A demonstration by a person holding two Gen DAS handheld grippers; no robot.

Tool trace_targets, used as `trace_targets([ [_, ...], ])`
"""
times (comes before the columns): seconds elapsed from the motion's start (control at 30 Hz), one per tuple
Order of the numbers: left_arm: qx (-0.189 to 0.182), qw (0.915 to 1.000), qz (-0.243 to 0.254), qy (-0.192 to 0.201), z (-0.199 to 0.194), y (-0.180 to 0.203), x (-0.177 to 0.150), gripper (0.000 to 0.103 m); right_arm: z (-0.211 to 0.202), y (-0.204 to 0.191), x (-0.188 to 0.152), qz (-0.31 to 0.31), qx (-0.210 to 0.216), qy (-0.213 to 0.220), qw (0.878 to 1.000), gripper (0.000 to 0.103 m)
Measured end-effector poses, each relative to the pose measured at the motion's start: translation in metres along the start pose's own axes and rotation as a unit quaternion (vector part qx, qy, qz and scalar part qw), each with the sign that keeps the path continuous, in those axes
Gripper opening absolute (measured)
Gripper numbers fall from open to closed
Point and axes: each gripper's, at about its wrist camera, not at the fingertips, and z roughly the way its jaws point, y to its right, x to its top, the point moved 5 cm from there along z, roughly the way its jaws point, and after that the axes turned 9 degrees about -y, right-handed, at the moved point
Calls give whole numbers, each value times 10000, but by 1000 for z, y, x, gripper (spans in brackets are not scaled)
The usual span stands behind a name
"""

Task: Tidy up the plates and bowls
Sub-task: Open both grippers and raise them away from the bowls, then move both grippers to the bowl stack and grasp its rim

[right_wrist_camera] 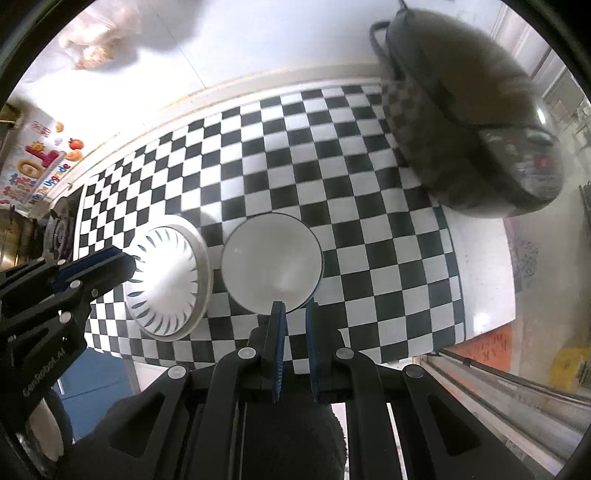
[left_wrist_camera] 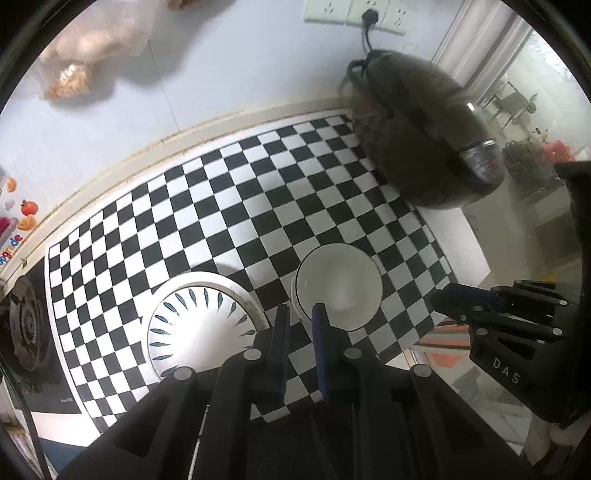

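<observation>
Two bowls stand side by side on a black-and-white checkered cloth point(left_wrist_camera: 229, 206). A white bowl with blue leaf marks point(left_wrist_camera: 195, 328) point(right_wrist_camera: 166, 284) is on the left, and it seems to rest in a wider rimmed dish. To its right is a plain white bowl point(left_wrist_camera: 338, 288) point(right_wrist_camera: 271, 262). My left gripper point(left_wrist_camera: 300, 314) hangs above the gap between them, shut with nothing in it. My right gripper point(right_wrist_camera: 293, 308) hovers over the plain bowl's near rim, shut and empty too. Each gripper shows in the other's view: the right gripper point(left_wrist_camera: 443, 299), the left gripper point(right_wrist_camera: 125, 262).
A dark rice cooker point(left_wrist_camera: 424, 129) point(right_wrist_camera: 472, 129) stands at the cloth's far right, plugged into wall sockets point(left_wrist_camera: 354, 11). Plastic bags of food point(left_wrist_camera: 74, 74) hang on the wall. A stove burner point(left_wrist_camera: 26, 325) lies left of the cloth. The counter drops to the floor on the right.
</observation>
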Motion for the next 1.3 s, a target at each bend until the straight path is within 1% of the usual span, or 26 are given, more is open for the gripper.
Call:
trace_targets([
  [0.13, -44, 9999, 99, 112, -16, 4, -7, 12, -17, -4, -11, 14, 100, 75, 9999, 13],
  [0.23, -115, 9998, 101, 105, -21, 4, -13, 12, -27, -3, -16, 50, 137, 146, 9998, 13],
  [0.43, -76, 9999, 12, 114, -21, -1, -19, 12, -36, 2, -20, 134, 54, 262, 9996, 13],
  [0.47, -82, 9999, -11, 108, -19, -2, -19, 13, -35, 3, -20, 150, 46, 255, 9996, 14],
  [0.53, -121, 9999, -104, 36, -11, -7, -18, 15, -30, 8, -17, 200, 67, 223, 9995, 29],
  [0.57, -179, 9997, -159, -23, -5, -9, -16, 17, -27, 10, -15, 226, 126, 224, 9994, 48],
  [0.6, -238, 9994, -238, -114, 3, -12, -15, 19, -23, 12, -12, 260, 194, 205, 9993, 71],
  [0.63, -340, 9987, -313, -204, 12, -16, -12, 19, -16, 16, -8, 320, 358, 190, 9987, 77],
  [0.67, -418, 9980, -400, -251, 20, -19, -9, 19, -11, 19, -5, 350, 489, 203, 9980, 78],
  [0.73, -639, 9952, -595, -435, 42, -27, -2, 19, 4, 27, 3, 455, 580, 181, 9971, 81],
  [0.77, -693, 9938, -694, -517, 51, -31, 1, 19, 11, 30, 7, 490, 653, 190, 9965, 82],
  [0.8, -919, 9901, -822, -677, 66, -35, 6, 19, 19, 34, 11, 545, 676, 177, 9961, 84],
  [0.83, -1037, 9873, -920, -774, 75, -37, 10, 19, 31, 40, 17, 614, 684, 110, 9957, 84],
  [0.9, -1447, 9777, -1134, -1018, 97, -39, 18, 19, 48, 46, 24, 679, 791, 19, 9946, 86],
  [1.03, -1966, 9611, -1355, -1391, 129, -37, 30, 19, 86, 56, 37, 842, 978, -261, 9913, 86],
  [1.1, -2092, 9552, -1416, -1542, 142, -35, 34, 19, 99, 58, 42, 848, 975, -332, 9911, 87],
  [1.13, -2088, 9529, -1455, -1650, 152, -34, 35, 20, 106, 58, 44, 859, 961, -387, 9909, 87],
  [1.17, -2044, 9537, -1472, -1645, 154, -36, 38, 23, 113, 59, 47, 872, 949, -442, 9907, 87],
  [1.23, -1901, 9565, -1465, -1656, 160, -39, 42, 23, 125, 58, 51, 839, 971, -548, 9902, 88],
  [1.3, -1874, 9558, -1460, -1730, 166, -41, 46, 23, 134, 57, 54, 821, 999, -627, 9896, 88],
])
